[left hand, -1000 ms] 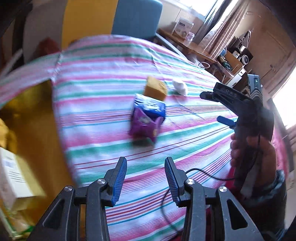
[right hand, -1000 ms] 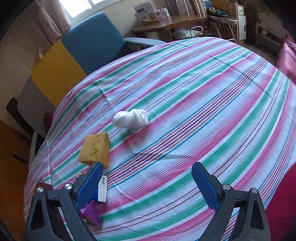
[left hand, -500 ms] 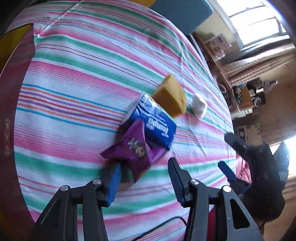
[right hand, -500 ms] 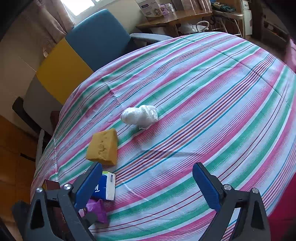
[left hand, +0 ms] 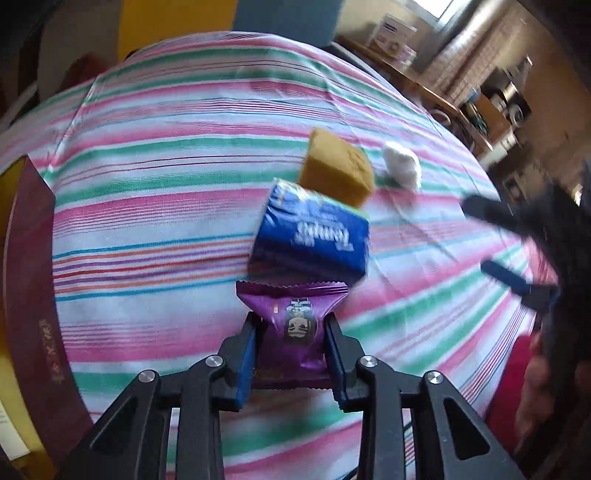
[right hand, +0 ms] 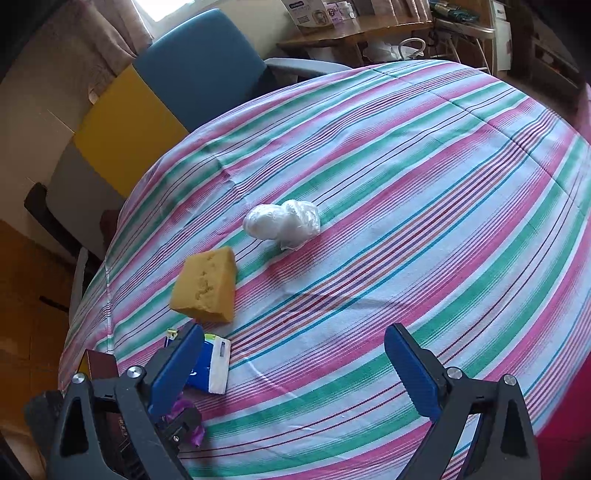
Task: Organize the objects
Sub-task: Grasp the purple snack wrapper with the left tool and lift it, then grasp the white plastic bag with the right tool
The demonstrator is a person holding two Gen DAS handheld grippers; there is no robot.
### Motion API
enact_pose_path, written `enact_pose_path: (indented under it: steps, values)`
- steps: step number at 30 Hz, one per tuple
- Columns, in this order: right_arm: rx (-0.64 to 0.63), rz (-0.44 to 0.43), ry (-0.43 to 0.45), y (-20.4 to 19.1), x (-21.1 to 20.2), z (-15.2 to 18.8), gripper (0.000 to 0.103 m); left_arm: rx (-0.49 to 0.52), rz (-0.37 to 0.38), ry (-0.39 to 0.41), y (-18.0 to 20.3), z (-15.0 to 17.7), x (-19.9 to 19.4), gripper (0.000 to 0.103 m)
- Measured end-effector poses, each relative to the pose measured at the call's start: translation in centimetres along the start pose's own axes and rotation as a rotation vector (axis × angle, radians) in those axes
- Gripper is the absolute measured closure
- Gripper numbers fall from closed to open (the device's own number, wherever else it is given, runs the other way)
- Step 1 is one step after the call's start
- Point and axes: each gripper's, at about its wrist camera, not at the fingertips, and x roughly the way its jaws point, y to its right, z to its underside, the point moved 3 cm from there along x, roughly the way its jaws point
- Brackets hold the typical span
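A purple snack packet (left hand: pixel 295 302) lies on the striped tablecloth (left hand: pixel 147 206), just in front of a blue tissue pack (left hand: pixel 310 236). My left gripper (left hand: pixel 291 323) has its jaws closing on the packet, and both blue pads press its sides. Behind the pack sit a yellow sponge (left hand: pixel 336 170) and a white plastic wad (left hand: pixel 400 166). My right gripper (right hand: pixel 293 332) hangs open above the cloth with nothing between its fingers. In its view the sponge (right hand: pixel 207 284), the wad (right hand: pixel 282 223) and the tissue pack (right hand: pixel 212 365) lie ahead and to the left.
A dark red box (left hand: pixel 29 295) lies at the table's left edge. A blue and yellow chair (right hand: pixel 199 74) stands behind the table, and a wooden desk (right hand: pixel 351 33) with boxes stands further back. Bare striped cloth (right hand: pixel 424 203) stretches to the right.
My left gripper has dropped toward the table and closed around the purple packet, which lay free before. The right gripper has hardly moved and stays open.
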Motion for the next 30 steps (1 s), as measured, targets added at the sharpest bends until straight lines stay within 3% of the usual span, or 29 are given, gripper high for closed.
enact_pose_path:
  steps: [9, 17, 23, 30]
  values:
    - [-0.089, 0.041, -0.059, -1.0, 1.2, 0.8, 0.004, 0.278, -0.082, 0.049, 2.5, 6.5, -2.3, 0.070]
    - [-0.089, 0.088, -0.072, -0.4, 1.8, 1.0, 0.006, 0.278, -0.071, 0.079, 2.3, 7.2, -2.4, 0.070]
    - [-0.023, 0.034, -0.097, 0.1, 1.7, 1.1, 0.009, 0.265, -0.046, 0.086, 2.2, 7.5, -2.0, 0.070]
    - [0.037, 0.012, -0.050, -0.1, 2.4, -3.2, 0.004, 0.246, -0.010, 0.086, 1.6, 7.5, -2.3, 0.070]
